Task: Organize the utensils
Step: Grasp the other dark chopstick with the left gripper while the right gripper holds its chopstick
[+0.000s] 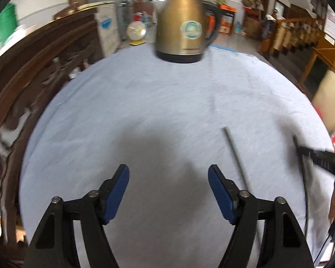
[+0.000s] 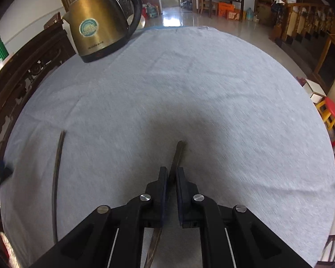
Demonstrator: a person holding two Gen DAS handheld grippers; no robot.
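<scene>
L gripper [image 1: 168, 174]: jaws wide apart, blue pads [image 1: 115, 196] facing in, nothing between, angled steeply down. R gripper [image 2: 171, 174]: jaws nearly closed, pinching a thin dark chopstick [image 2: 177, 154] whose tip sticks out toward 12 o'clock. In left wrist view R gripper enters at 3 o'clock, blurred.

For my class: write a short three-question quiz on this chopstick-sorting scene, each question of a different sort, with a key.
1. True or false: the right gripper has its fingers closed on a chopstick.
2. Multiple choice: the left gripper is A) clamped on the kettle, B) open over bare cloth, C) holding a spoon.
3. Fill in: the gold kettle stands near the far edge of the table, on the grey ____.

Key: 1 true; 2 B; 3 cloth. The second chopstick lies loose on the cloth, apart from both grippers.
</scene>
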